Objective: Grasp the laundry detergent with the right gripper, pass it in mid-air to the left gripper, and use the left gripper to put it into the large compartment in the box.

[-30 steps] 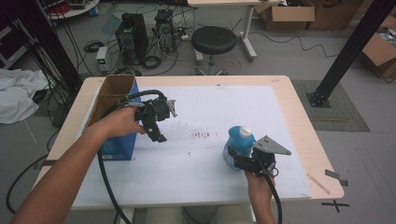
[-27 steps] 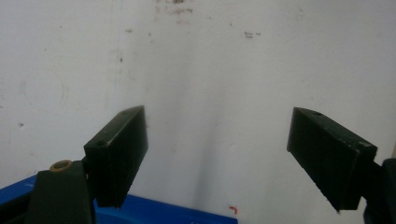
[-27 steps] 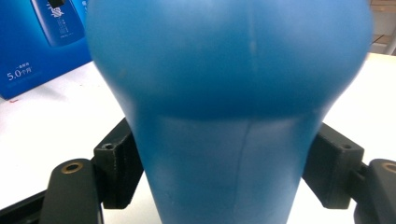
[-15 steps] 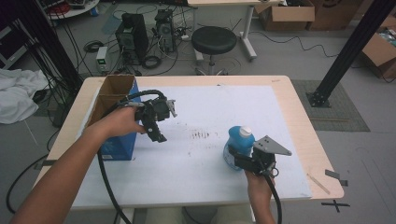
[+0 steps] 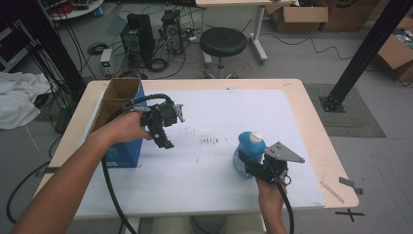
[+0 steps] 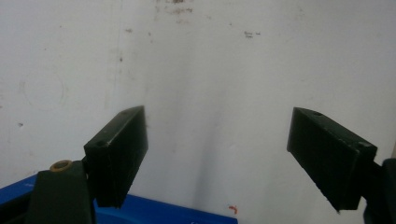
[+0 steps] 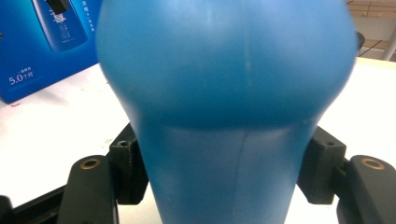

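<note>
Two grippers at the white table (image 5: pixel 204 195), blue bottle (image 5: pixel 249 146) near its right front.
Right gripper (image 5: pixel 249 165) had just been closing, jaws against the bottle's waist; left gripper (image 5: pixel 164 141) hung agape beside the blue box (image 5: pixel 122 153).

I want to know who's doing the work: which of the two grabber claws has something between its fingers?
The right gripper. Its jaws have just been closing on the blue bottle and now hug its sides. The left gripper, beside the blue box, gapes open with nothing between.

We see a wooden table (image 5: pixel 311 117) under a white sheet (image 5: pixel 253 112); left of the blue bottle (image 5: pixel 249 146) stands an open blue box (image 5: pixel 119 122).
</note>
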Motion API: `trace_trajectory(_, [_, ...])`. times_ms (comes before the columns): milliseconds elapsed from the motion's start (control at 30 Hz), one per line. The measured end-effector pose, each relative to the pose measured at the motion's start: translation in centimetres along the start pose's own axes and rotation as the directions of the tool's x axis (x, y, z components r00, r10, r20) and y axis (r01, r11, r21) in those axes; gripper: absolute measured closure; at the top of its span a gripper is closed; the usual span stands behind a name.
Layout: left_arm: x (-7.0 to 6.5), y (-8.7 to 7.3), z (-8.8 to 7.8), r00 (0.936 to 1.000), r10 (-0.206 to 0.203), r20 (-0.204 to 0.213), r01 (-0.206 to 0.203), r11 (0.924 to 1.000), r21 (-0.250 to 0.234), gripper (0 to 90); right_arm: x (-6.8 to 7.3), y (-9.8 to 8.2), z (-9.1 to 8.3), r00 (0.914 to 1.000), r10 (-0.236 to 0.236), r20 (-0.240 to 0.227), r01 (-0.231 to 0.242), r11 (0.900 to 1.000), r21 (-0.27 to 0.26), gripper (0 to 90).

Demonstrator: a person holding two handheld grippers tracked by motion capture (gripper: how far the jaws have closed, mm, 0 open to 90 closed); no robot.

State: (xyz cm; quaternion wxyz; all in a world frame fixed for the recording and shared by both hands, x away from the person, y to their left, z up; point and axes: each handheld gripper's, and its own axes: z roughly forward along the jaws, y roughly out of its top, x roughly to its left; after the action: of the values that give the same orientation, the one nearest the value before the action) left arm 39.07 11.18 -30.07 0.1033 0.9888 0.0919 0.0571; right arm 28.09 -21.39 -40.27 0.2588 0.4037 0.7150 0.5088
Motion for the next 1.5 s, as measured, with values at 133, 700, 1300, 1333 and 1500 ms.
trace_trajectory(133, [0.0,0.0,0.0,1.0000,-0.004,-0.002,0.004,1.0000,-0.004,21.0,0.1,0.0,0.0,0.9999,-0.004,-0.015,0.004,1.000,-0.004,38.9])
trace_trajectory(700, [-0.1,0.1,-0.1,1.0000,0.000,-0.008,0.000,0.9999,-0.012,21.0,0.3,0.0,-0.1,0.9995,-0.030,-0.014,0.030,1.000,-0.006,42.3])
trace_trajectory(1300, [-0.4,0.2,-1.1,0.9997,0.008,-0.022,-0.009,0.9993,-0.037,21.1,-1.7,2.4,0.1,0.9795,-0.127,-0.157,0.135,0.990,0.044,43.7])
trace_trajectory(1333, [-0.5,0.2,-1.1,0.9997,0.008,-0.022,-0.009,0.9992,-0.039,21.1,-1.8,2.6,0.1,0.9776,-0.133,-0.163,0.142,0.989,0.047,43.7])
trace_trajectory(1500, [-0.6,0.2,-1.3,0.9997,0.010,-0.023,-0.011,0.9993,-0.035,21.1,-2.9,4.1,0.2,0.9437,-0.171,-0.283,0.193,0.980,0.051,43.6])
